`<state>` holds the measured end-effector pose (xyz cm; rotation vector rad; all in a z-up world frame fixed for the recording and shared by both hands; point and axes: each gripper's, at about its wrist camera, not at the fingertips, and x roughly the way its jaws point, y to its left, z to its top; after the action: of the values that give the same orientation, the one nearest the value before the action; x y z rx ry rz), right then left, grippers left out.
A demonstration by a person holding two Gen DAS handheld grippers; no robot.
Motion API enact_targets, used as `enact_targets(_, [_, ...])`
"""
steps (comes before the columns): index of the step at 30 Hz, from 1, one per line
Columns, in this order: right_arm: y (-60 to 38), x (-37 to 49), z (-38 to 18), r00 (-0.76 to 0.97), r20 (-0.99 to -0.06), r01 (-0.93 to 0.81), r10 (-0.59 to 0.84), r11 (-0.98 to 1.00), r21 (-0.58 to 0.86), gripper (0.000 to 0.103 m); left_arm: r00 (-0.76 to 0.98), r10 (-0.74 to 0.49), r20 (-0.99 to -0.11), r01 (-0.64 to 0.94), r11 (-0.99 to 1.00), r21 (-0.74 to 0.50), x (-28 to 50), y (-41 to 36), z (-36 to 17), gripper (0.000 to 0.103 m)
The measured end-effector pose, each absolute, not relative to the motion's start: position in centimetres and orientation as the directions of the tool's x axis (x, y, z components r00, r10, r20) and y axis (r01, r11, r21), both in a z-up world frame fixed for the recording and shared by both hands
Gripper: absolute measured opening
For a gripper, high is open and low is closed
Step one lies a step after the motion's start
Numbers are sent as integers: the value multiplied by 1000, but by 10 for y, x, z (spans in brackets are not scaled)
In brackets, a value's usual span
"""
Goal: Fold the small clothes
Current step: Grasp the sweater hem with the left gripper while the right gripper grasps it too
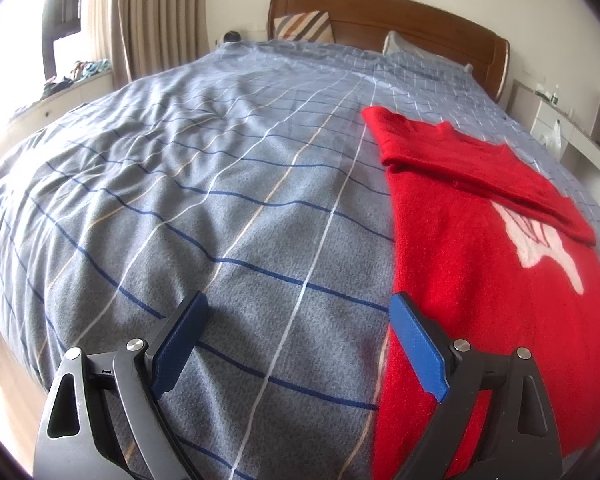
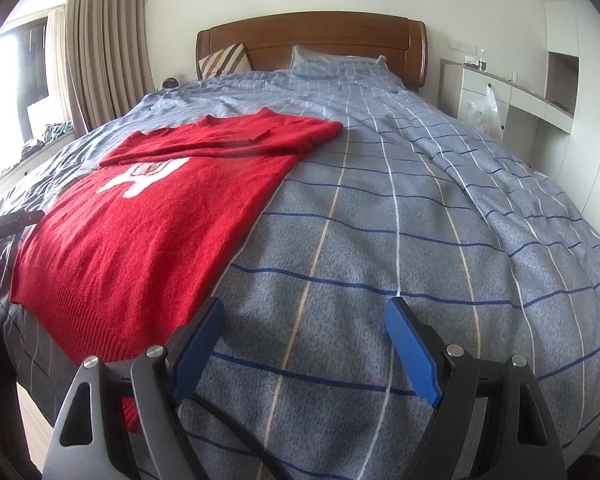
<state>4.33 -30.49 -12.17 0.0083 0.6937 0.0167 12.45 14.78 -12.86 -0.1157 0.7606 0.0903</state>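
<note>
A small red knit sweater point(image 1: 472, 264) with a white figure on its front lies flat on the blue-grey checked bed cover point(image 1: 220, 200). Both sleeves are folded across its chest. In the right wrist view the sweater point(image 2: 140, 220) lies at the left, hem toward me. My left gripper point(image 1: 299, 310) is open and empty, just above the cover at the sweater's left edge near the hem. My right gripper point(image 2: 305, 314) is open and empty, above the cover just right of the sweater's hem corner. The left gripper's body shows at the right wrist view's left edge point(image 2: 12, 220).
A wooden headboard point(image 2: 312, 36) with a striped cushion point(image 2: 224, 60) and a pillow point(image 2: 320, 60) stands at the far end. Curtains point(image 2: 100, 40) and a window ledge with clutter are on the left. White cabinets point(image 2: 520, 100) with a plastic bag stand on the right.
</note>
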Motion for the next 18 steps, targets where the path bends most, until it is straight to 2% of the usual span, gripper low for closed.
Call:
enact_targets(10, [-291, 37, -121, 774, -634, -45, 1, 998, -53, 82, 706, 41, -707, -116, 992, -58, 121, 144, -128, 93])
enact_targets(16, [-290, 8, -98, 762, -634, -82, 133, 991, 109, 82, 594, -209, -777, 33, 971, -236, 84, 127, -135, 93])
enact_targets(18, [-282, -3, -102, 738, -652, -111, 177, 984, 141, 82, 560, -254, -789, 64, 962, -265, 75, 118, -137, 93])
